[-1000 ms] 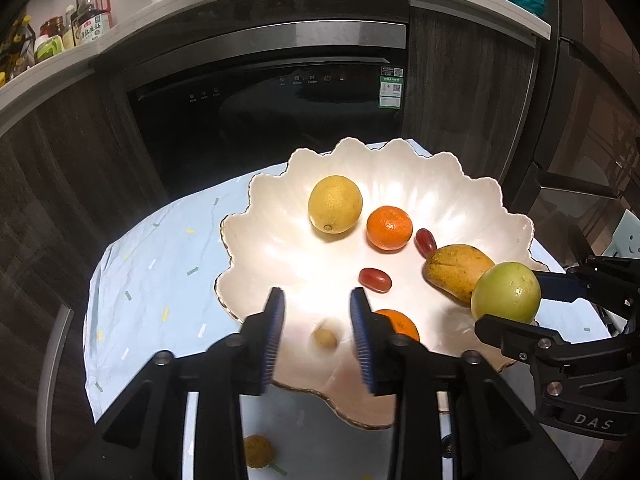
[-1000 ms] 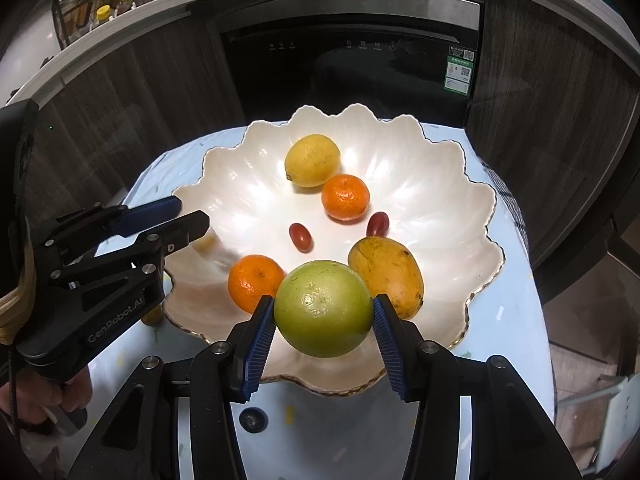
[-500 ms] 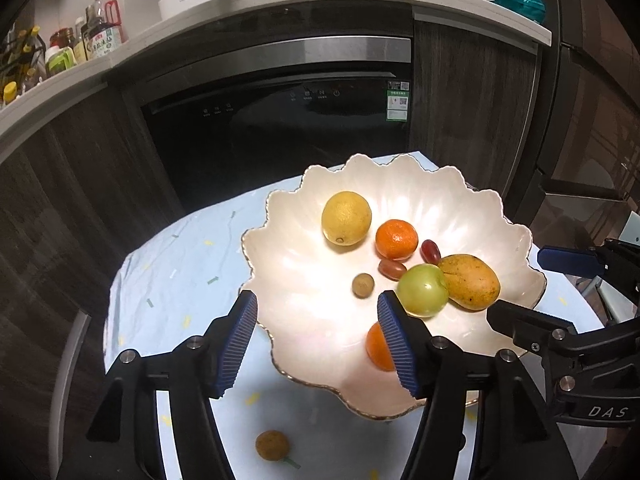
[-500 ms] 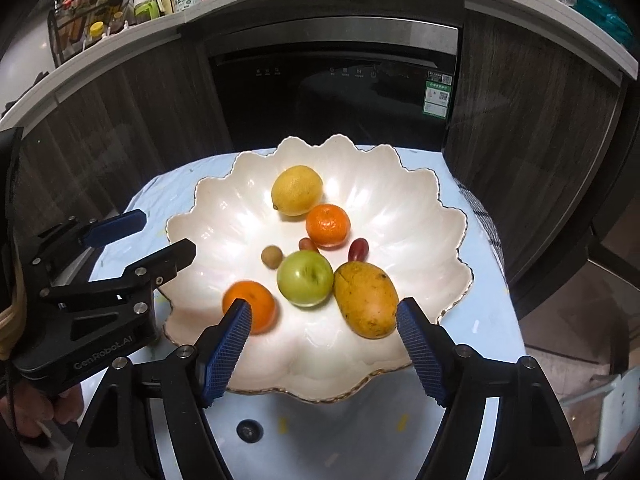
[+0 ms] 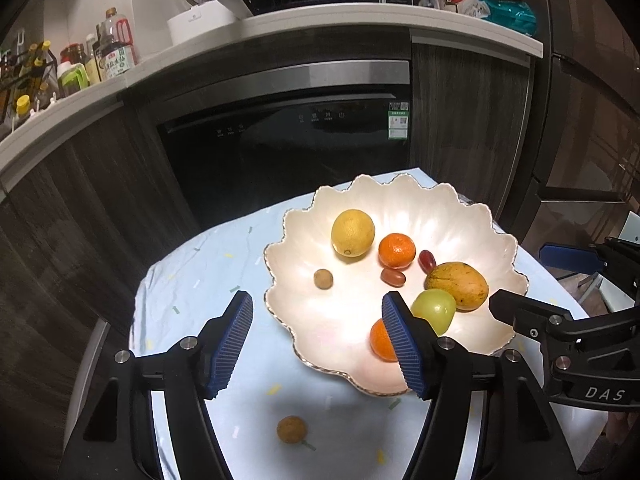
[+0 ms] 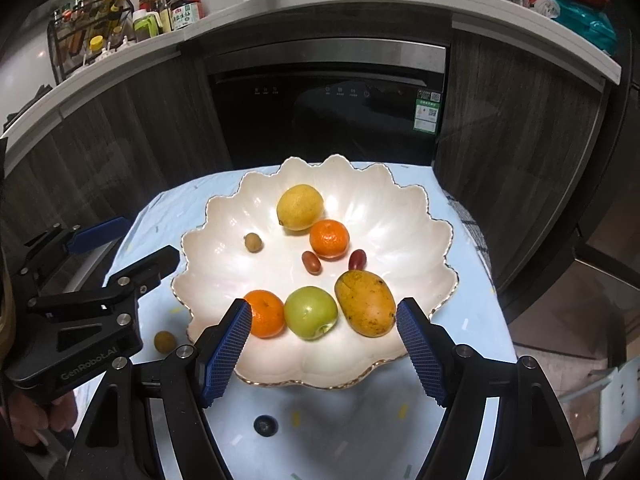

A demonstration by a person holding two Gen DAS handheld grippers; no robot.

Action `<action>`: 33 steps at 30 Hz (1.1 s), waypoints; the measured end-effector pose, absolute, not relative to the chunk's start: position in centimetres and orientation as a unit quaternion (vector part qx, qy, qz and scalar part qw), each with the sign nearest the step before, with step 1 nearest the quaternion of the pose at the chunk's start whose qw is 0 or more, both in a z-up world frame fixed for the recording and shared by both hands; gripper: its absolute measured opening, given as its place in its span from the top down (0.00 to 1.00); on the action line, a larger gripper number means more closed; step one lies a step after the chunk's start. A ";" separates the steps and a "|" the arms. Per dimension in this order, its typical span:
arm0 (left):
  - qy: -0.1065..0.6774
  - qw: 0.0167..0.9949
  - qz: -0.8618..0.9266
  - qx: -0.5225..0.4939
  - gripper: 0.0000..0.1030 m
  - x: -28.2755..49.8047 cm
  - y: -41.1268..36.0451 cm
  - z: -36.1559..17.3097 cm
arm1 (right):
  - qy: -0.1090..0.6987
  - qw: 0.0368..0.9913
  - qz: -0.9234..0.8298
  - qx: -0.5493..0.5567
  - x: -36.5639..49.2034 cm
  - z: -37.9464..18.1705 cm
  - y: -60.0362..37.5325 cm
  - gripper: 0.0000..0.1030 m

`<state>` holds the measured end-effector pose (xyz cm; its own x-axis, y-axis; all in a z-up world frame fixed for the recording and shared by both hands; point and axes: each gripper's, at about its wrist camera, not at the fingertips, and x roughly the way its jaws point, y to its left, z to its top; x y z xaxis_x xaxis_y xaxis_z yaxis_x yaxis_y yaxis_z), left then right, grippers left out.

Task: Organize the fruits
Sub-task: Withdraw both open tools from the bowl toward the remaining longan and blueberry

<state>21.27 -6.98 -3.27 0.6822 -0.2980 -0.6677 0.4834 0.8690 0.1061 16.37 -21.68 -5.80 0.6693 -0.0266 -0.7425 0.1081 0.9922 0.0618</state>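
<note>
A white scalloped bowl [image 5: 340, 332] [image 6: 408, 216] on the table holds a lemon [image 6: 300, 207], two oranges [image 6: 329, 238] [image 6: 265, 313], a green apple [image 6: 311, 311], a mango [image 6: 365, 304], two red dates [image 6: 311, 262] [image 6: 357, 259] and a small brown longan [image 6: 253, 242]. Another longan [image 5: 292, 429] [image 6: 164, 341] lies on the cloth outside the bowl, near its front left rim. My left gripper [image 5: 322, 346] is open and empty above the bowl's left front. My right gripper [image 6: 322, 354] is open and empty above the bowl's front rim.
The table has a light blue cloth [image 5: 192, 280] [image 6: 340, 432]. A small dark round object [image 6: 264, 425] lies on it in front of the bowl. A dark dishwasher [image 5: 288, 152] and wooden cabinets stand behind. Bottles [image 6: 120, 16] line the counter.
My right gripper let go of the green apple into the bowl and pulled back. My left gripper opened, a small longan now lies in the bowl, and both grippers rose away.
</note>
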 end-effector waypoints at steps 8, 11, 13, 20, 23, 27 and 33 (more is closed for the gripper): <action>0.327 0.910 -0.214 0.139 0.34 20.2 -5.8 -2.1 | 0.397 0.915 -0.041 0.056 15.2 -5.1 -20.8 0.27; 0.326 0.910 -0.213 0.139 0.34 19.8 -5.4 -2.0 | 0.394 0.916 -0.044 0.059 14.7 -4.9 -20.5 0.27; 0.326 0.910 -0.213 0.139 0.34 19.6 -5.1 -1.9 | 0.394 0.916 -0.046 0.064 14.5 -4.9 -20.4 0.27; 0.327 0.910 -0.212 0.142 0.34 19.0 -4.3 -2.1 | 0.396 0.915 -0.048 0.069 13.9 -5.2 -19.8 0.27; 0.329 0.909 -0.212 0.142 0.34 18.8 -3.9 -2.3 | 0.395 0.915 -0.050 0.068 13.7 -5.3 -19.5 0.27; 0.331 0.909 -0.211 0.142 0.34 18.5 -3.4 -2.7 | 0.395 0.915 -0.052 0.064 13.4 -5.5 -19.1 0.27; 0.334 0.907 -0.211 0.144 0.34 18.2 -2.7 -3.4 | 0.396 0.914 -0.060 0.059 13.1 -5.9 -18.6 0.27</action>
<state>18.17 -2.71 -3.40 0.6873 -0.2867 -0.6674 0.4795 0.8692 0.1203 13.07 -18.59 -5.91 0.6796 -0.0618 -0.7310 0.1559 0.9858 0.0616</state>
